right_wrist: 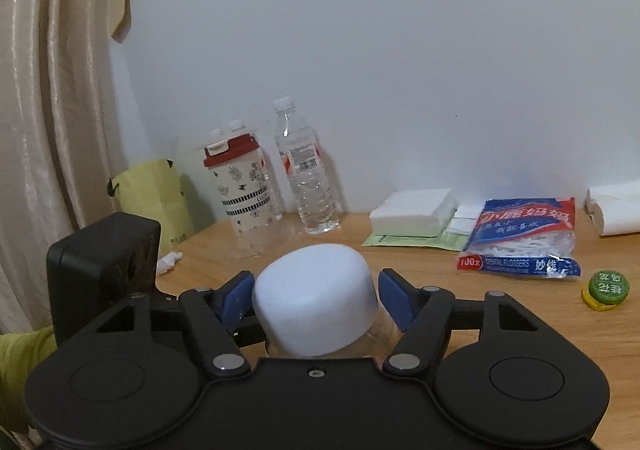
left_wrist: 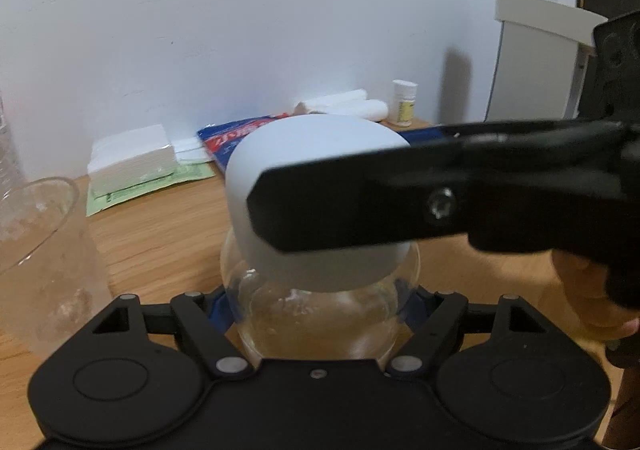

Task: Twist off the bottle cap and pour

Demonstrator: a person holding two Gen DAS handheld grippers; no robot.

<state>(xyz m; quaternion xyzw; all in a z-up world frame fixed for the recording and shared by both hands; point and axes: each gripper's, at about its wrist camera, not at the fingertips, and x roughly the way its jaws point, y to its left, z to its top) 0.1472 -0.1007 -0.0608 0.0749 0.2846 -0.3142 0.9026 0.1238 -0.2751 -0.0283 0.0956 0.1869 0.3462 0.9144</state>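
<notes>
A clear bottle with a big white cap stands on the wooden table. My left gripper is shut on the bottle's clear body, its blue pads pressed against both sides below the cap. From the right, my right gripper reaches across the cap, and one black finger covers the cap's front. In the right wrist view the right gripper has its blue pads against both sides of the cap. A clear glass cup stands just left of the bottle.
Along the wall are a tissue stack, a blue bag of dental flossers, paper rolls, a water bottle and a red-lidded tumbler. Green bottle caps lie at the right; a curtain hangs at the left.
</notes>
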